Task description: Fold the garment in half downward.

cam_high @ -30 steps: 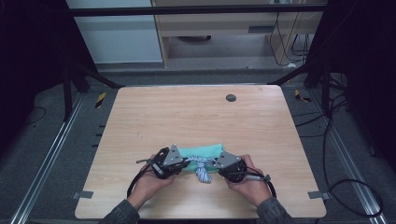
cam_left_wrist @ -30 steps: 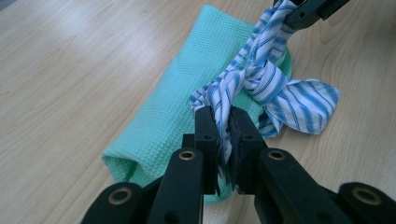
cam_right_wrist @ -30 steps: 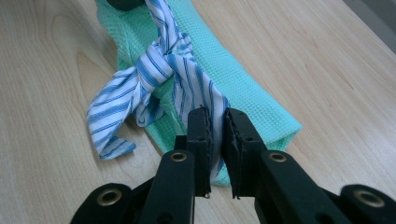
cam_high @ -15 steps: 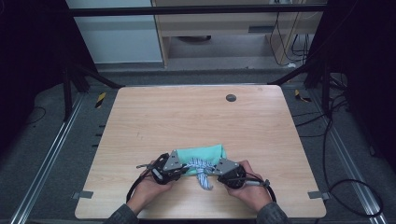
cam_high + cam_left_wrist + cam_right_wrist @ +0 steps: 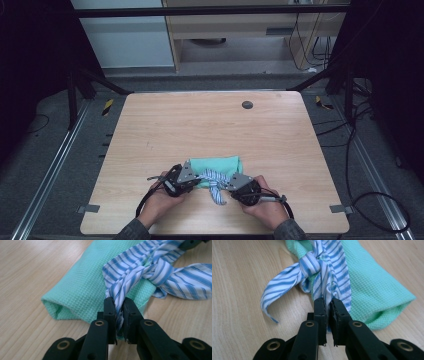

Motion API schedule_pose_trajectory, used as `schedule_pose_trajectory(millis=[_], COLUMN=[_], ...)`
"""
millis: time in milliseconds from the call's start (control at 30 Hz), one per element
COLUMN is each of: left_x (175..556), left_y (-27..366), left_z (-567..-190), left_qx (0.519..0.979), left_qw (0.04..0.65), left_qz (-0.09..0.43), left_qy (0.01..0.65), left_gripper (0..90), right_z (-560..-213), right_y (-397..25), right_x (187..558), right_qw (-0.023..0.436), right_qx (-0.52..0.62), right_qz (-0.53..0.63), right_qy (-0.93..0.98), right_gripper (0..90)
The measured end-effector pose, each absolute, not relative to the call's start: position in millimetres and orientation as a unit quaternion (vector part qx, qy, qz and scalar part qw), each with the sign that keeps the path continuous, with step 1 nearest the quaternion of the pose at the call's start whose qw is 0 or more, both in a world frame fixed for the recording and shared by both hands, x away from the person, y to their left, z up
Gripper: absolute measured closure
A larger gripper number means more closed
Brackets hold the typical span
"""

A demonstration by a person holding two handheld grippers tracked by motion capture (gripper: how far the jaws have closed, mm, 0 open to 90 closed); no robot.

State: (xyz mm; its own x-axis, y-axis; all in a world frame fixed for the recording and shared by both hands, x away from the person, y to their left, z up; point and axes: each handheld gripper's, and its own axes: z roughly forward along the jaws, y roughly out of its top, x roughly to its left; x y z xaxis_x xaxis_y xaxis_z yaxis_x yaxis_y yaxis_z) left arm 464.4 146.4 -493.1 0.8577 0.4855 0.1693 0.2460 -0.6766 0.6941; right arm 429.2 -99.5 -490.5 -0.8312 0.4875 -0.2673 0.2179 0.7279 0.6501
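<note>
Two grippers are clamped on one blue-and-white striped cloth strip (image 5: 214, 181), each pinching an end of it. The left gripper (image 5: 119, 312) has its jaws drawn nearly together with the striped fabric squeezed between them, and the right gripper (image 5: 329, 310) holds the other end the same way, pads tight on a fold of the strip. Between them the strip is tied in a knot (image 5: 313, 261) that sits on a folded mint-green waffle-weave towel (image 5: 216, 165), and one loose tail (image 5: 277, 291) lies out on the bare wood. From the high view the person's left hand (image 5: 161, 200) and right hand (image 5: 264, 204) come in from six o'clock, the grippers pointing inward at each other, the left toward three o'clock and the right toward nine. The bundle lies near the six o'clock edge of the wooden table (image 5: 210, 125), roughly centred. Wide bare tabletop stretches toward twelve, where a small dark round disc (image 5: 247, 104) is set into the wood.
</note>
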Motion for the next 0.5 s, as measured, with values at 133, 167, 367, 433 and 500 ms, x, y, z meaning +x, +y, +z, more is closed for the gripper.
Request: schedule_pose_trajectory(millis=[133,167,367,433,500], left_x=[461,460,441,435,432], left_y=[148,150,172,180,187], left_z=[-493,-492,-485,-484,-483], left_qx=[0.895,0.890,0.884,0.882,0.878], left_qw=[0.355,0.363,0.390,0.389,0.390], left_qz=[0.174,0.173,0.147,0.151,0.159], left_qy=[0.207,0.214,0.214,0.217,0.227], left_gripper=[70.4,70.4,47.5,42.1,37.4], right_z=[-493,-493,-486,-486,-488], right_y=[-101,-101,-113,-120,-128], right_x=[429,429,423,419,418], right_qw=[0.212,0.212,0.218,0.228,0.234], right_qx=[0.204,0.204,0.243,0.255,0.270], right_qz=[0.317,0.317,0.336,0.337,0.337], right_qy=[0.901,0.901,0.884,0.877,0.871], right_gripper=[75.2,75.2,40.4,32.6,26.4])
